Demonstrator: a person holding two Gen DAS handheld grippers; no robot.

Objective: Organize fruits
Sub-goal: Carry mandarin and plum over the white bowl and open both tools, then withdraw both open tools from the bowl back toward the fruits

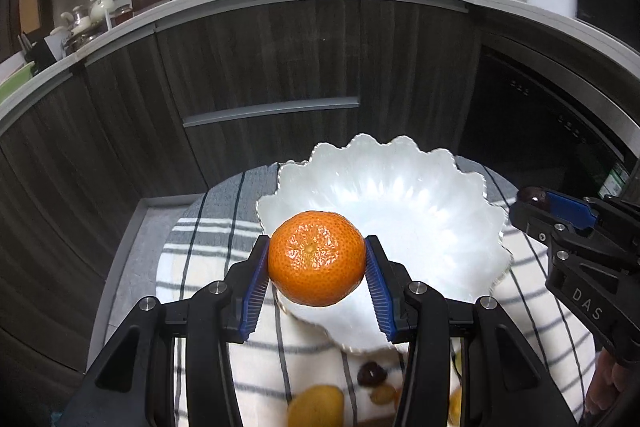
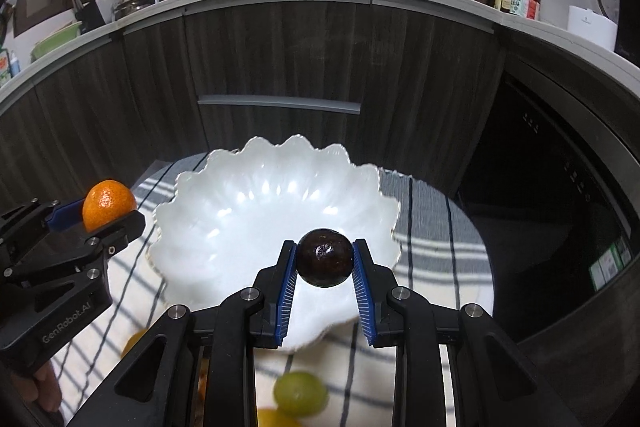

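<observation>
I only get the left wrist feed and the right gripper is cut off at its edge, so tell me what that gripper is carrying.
Observer: The right gripper is shut on a dark round fruit.
Operator: Say where it sits against the bowl.
Observer: It hangs over the near side of the empty white scalloped bowl.
Operator: Report any loose fruit I miss.
Observer: A green fruit lies on the striped cloth, nearer than the bowl.
</observation>
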